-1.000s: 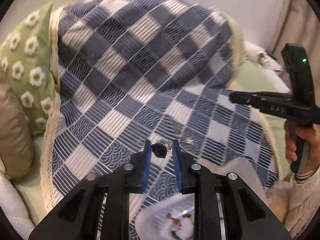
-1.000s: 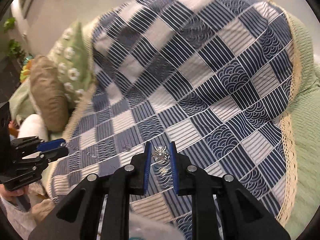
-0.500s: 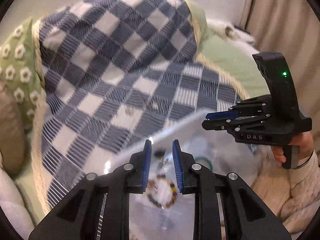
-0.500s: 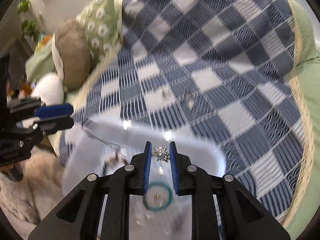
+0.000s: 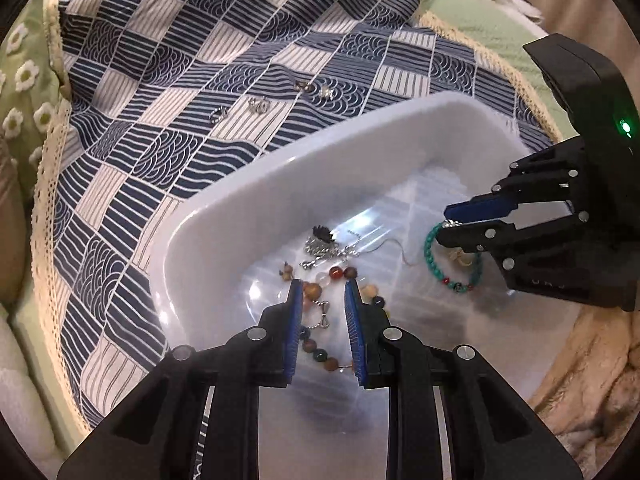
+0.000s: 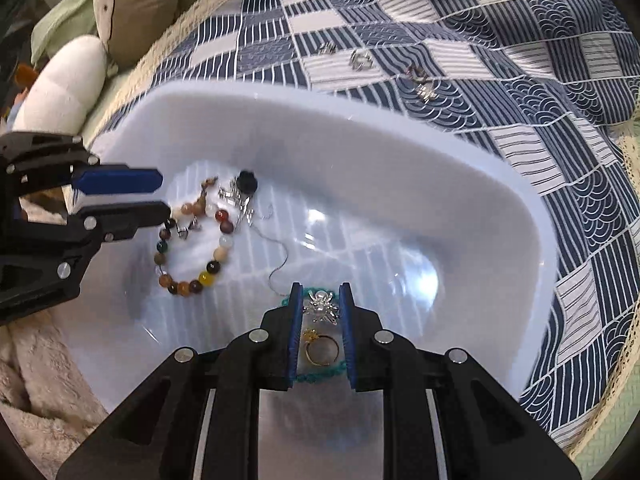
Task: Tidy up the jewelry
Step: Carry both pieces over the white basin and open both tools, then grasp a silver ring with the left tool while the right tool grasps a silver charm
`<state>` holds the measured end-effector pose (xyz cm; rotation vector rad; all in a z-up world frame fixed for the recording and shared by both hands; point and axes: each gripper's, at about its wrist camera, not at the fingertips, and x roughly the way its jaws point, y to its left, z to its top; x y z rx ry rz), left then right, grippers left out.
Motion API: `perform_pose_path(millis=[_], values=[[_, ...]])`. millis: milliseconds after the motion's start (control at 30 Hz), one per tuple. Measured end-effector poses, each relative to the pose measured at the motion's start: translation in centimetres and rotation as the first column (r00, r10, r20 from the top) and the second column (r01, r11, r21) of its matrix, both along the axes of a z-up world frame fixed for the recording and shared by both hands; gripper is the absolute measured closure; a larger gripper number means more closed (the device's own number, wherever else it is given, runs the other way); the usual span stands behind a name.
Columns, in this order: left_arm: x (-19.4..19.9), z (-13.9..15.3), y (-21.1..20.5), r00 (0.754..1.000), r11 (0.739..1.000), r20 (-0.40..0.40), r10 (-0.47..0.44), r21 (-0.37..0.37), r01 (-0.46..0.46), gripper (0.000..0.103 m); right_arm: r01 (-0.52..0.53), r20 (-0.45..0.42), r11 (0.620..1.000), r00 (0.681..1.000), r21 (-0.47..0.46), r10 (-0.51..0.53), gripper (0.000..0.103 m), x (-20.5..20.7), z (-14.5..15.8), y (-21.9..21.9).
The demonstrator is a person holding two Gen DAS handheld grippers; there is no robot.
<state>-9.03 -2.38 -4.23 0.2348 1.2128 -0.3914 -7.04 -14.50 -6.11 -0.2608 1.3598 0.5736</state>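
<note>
A white plastic bin (image 5: pixel 280 184) (image 6: pixel 360 144) lies on the checked blue blanket. Inside lie a multicolour bead bracelet (image 6: pixel 188 248) (image 5: pixel 320 312), a black-and-silver brooch with a thin chain (image 5: pixel 324 240) (image 6: pixel 244 188), a turquoise bead bracelet (image 5: pixel 430 254) and a gold ring (image 6: pixel 320 350). My right gripper (image 6: pixel 320 306) (image 5: pixel 450 226) is shut on a silver spider brooch (image 6: pixel 320 306) and holds it over the bin, above the turquoise bracelet. My left gripper (image 5: pixel 320 292) (image 6: pixel 160 196) is open and empty over the multicolour bracelet.
Several small silver rings (image 5: pixel 260 104) (image 6: pixel 362 58) lie loose on the blanket (image 5: pixel 160 128) beyond the bin. Green floral cushion (image 5: pixel 20 80) at left, brown and white cushions (image 6: pixel 132 4), fluffy beige fabric (image 5: pixel 580 392) at the near side.
Both grippers have moved from above the blanket to over the bin. The left gripper let go of the black brooch, which now lies in the bin. The right still holds the spider brooch.
</note>
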Motion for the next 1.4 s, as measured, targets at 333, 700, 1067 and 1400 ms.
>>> perform_pose_path(millis=[333,700,1067,1400], values=[[0.4,0.0,0.0,1.000,1.000,0.000,0.008,0.014,-0.008,0.080,0.011,0.005,1.000,1.000,-0.007,-0.011,0.080,0.1,0.0,0.0],[1.1,3.2,1.9,0.997,0.993,0.055,0.056,-0.106,-0.050,0.042,0.110,0.117,0.983,0.985,0.145,-0.128,0.046,1.5,5.3,-2.3],[12.5,5.9,5.3,0.959,0.967,0.133,0.250,-0.085,-0.240,0.017,0.361,0.169,0.908,0.901,0.213,-0.399,0.023,13.2,8.8,-5.9],[21.0,-1.4,5.5,0.950,0.949,-0.015,0.313,-0.032,-0.313,0.017,0.379,0.148,0.916,0.906,0.127,-0.396,0.023,20.3,4.9,-3.7]])
